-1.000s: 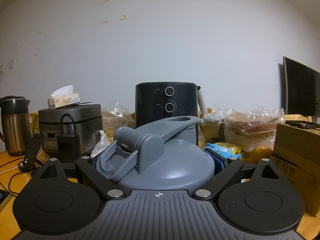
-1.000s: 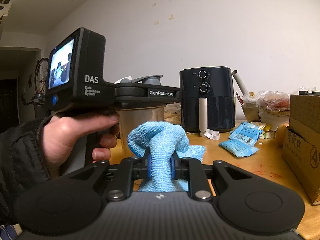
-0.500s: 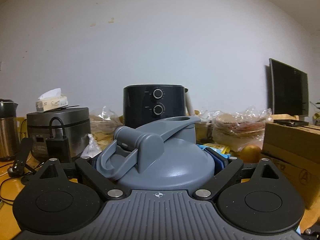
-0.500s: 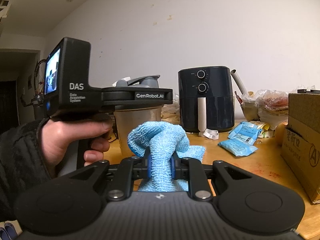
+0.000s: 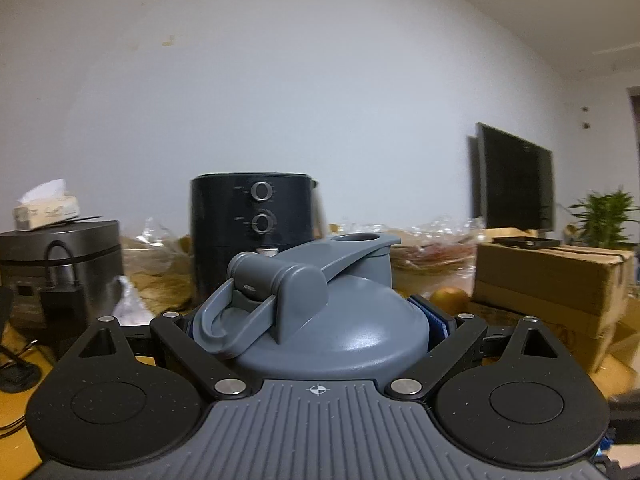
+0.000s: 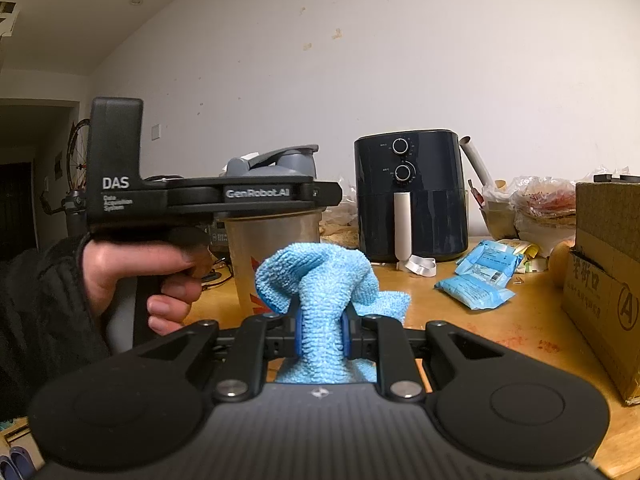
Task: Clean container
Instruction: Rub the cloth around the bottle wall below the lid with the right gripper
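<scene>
Container [image 6: 276,256], grey lid [image 5: 332,320] on, centre-left of right view, held upright above table [image 6: 500,320]. Left gripper [image 5: 312,320] clamped around lid. Right gripper [image 6: 320,332] at lower centre, pinched on blue cloth [image 6: 320,280]. Air fryer [image 6: 412,200] behind, right.

The wooden table [image 6: 500,320] bears an air fryer [image 6: 412,200], blue packets [image 6: 480,276] (two, side by side), a cardboard box [image 6: 604,264].
</scene>
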Action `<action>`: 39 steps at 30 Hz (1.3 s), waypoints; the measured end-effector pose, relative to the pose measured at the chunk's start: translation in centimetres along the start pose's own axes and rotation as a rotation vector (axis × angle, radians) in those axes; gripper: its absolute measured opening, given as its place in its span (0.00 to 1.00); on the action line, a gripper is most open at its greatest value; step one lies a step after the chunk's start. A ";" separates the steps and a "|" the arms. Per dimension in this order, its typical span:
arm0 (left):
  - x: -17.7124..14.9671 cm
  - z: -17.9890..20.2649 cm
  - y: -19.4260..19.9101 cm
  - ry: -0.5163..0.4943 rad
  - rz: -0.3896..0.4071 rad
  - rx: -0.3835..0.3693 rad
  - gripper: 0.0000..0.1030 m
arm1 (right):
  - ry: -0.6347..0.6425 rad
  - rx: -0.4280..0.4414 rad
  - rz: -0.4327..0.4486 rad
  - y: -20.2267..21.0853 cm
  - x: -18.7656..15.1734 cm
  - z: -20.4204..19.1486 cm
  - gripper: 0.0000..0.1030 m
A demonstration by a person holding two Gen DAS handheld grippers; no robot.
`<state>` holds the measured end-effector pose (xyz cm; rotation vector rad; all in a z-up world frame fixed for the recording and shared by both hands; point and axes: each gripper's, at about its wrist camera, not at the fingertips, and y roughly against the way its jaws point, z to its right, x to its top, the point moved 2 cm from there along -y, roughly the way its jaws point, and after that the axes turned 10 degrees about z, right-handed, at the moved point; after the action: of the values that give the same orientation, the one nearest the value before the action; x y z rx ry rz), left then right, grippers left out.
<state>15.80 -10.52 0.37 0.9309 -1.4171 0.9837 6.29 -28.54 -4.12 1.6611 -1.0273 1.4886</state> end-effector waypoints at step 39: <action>-1.0 -5.1 -1.5 0.031 -0.015 -0.580 0.92 | -0.011 0.046 -0.001 -0.5 -0.3 -0.3 0.13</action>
<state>19.06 -6.22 -0.36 0.4910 -1.5464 0.5193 6.63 -28.03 -4.37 1.7030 -1.0048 1.5154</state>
